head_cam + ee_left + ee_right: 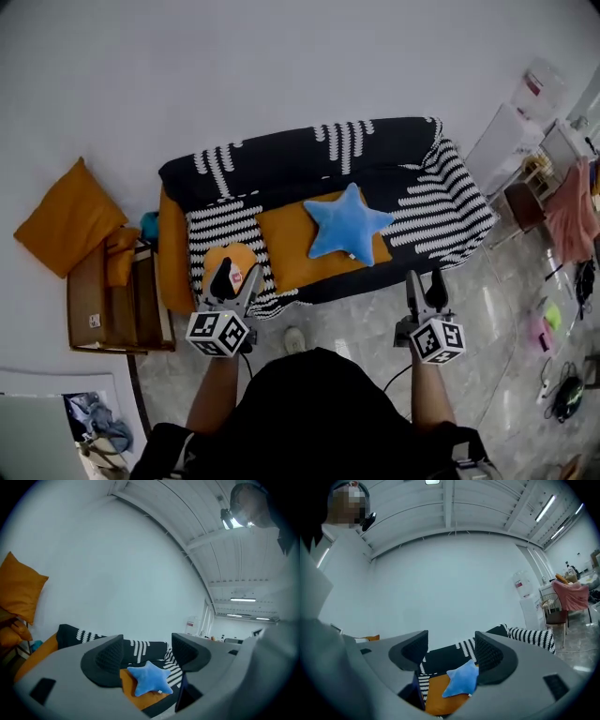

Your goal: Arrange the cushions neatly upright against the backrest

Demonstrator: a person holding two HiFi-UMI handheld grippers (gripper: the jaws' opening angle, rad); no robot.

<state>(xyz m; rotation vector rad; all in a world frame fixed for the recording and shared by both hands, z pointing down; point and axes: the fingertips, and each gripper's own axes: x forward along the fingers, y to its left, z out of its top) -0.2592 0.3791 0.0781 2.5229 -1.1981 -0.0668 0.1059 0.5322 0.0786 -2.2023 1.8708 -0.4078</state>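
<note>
A blue star cushion (349,225) lies flat on the orange seat pad (286,246) of a sofa (300,155) draped in black and white striped cloth. A small round orange cushion (234,255) lies on the seat's left end. Both grippers hang in front of the sofa, clear of the cushions. My left gripper (236,278) is open and empty, just in front of the round cushion. My right gripper (425,283) is open and empty near the sofa's front right corner. The star cushion (149,679) shows between the jaws in the left gripper view, and again (461,679) in the right gripper view.
A large orange pillow (67,217) leans on the wall at the left, beside a wooden side table (112,300) with another orange cushion (120,253) on it. A chair draped in pink cloth (572,211), white cabinets and floor cables (562,394) stand at the right.
</note>
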